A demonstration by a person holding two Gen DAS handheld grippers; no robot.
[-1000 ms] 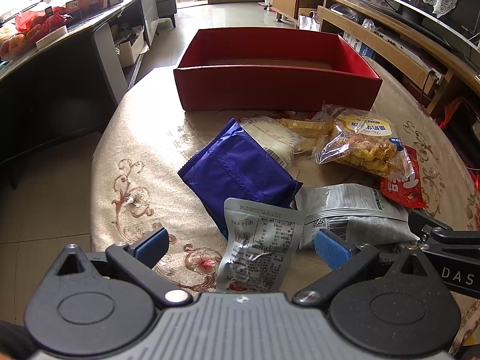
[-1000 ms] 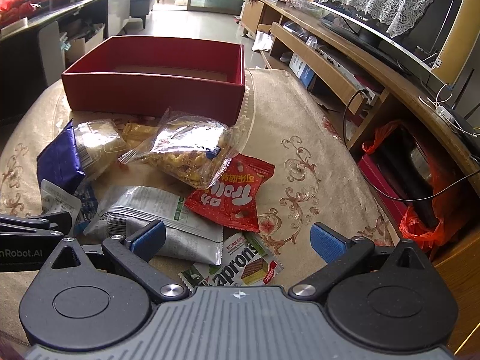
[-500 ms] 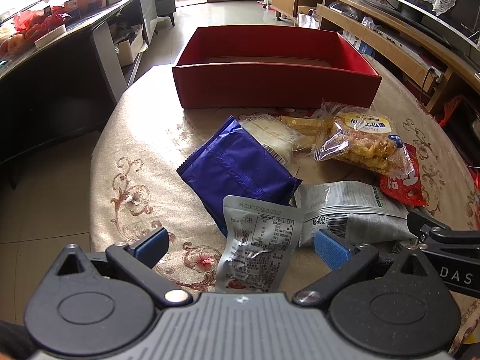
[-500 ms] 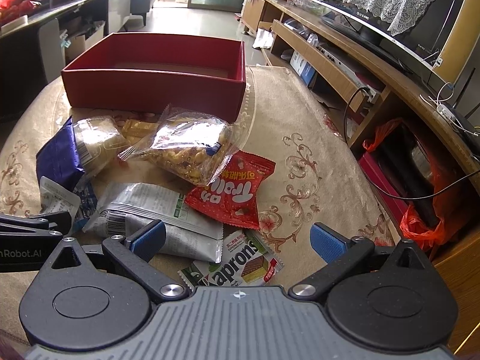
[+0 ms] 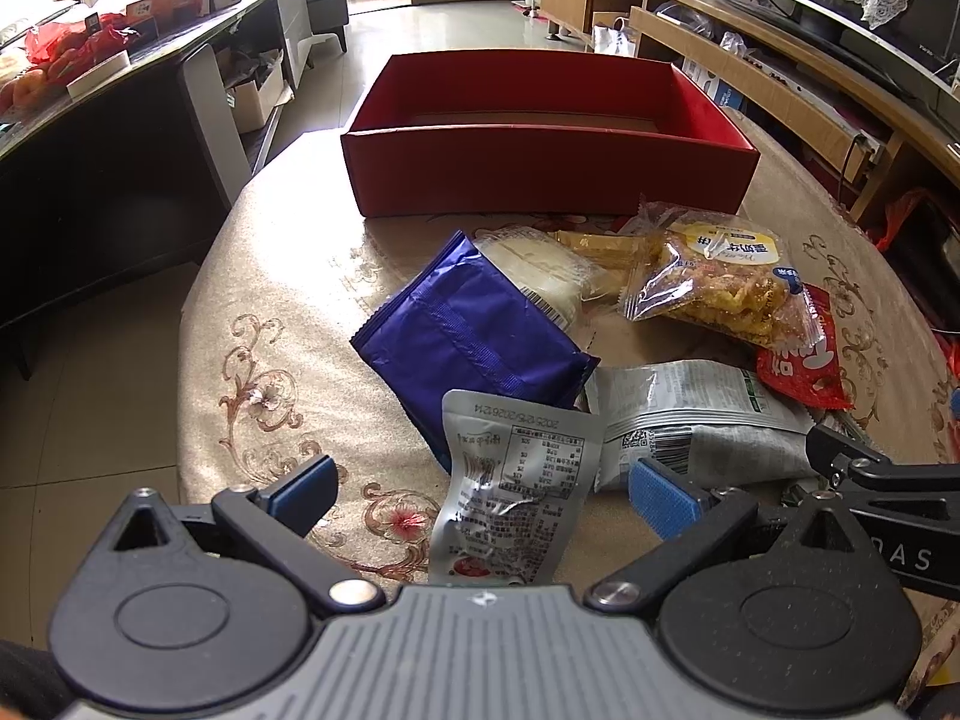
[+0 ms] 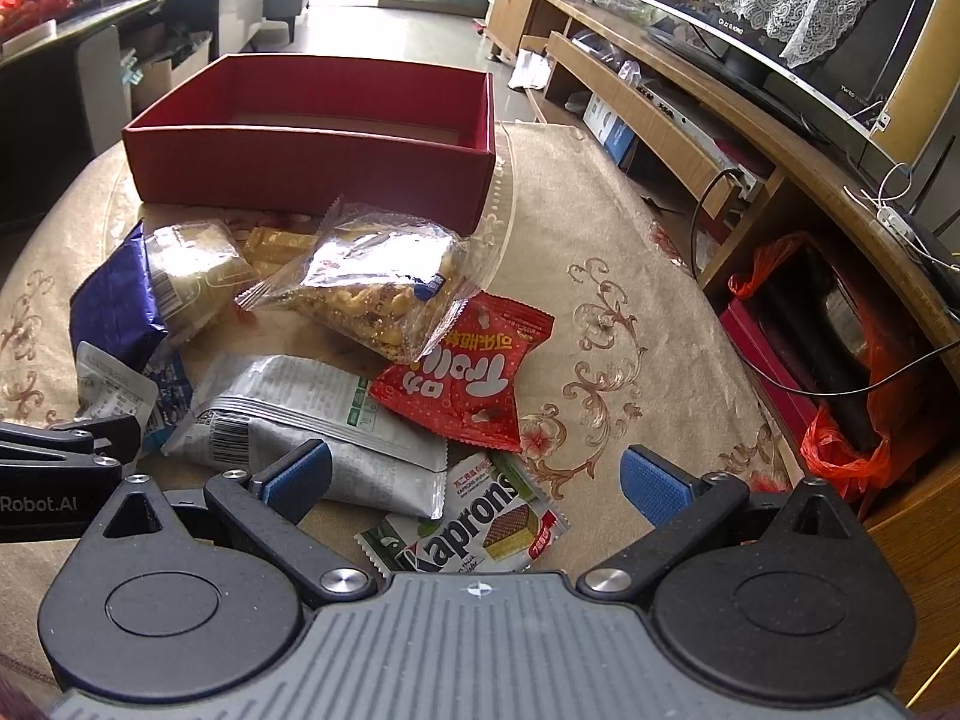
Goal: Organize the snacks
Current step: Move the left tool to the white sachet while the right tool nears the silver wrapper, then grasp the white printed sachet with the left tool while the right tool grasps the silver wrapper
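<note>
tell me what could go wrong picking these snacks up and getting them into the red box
1. The packets overlap: the silver pouch lies on the purple packet, and the clear bag of fried snacks rests on the red Trolli packet. Lifting one may drag its neighbour.
2. Both tools are open and close together; the left tool and right tool could collide over the grey-white bag.
3. The Kaprons wafer lies flat on the tablecloth, so fingers might snag cloth.

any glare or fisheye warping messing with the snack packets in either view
Left wrist view: sun patch on the tablecloth, glare on the silver packet. Right wrist view: the clear snack bag glints white, hiding its label; the TV bench bows with fisheye distortion.
</note>
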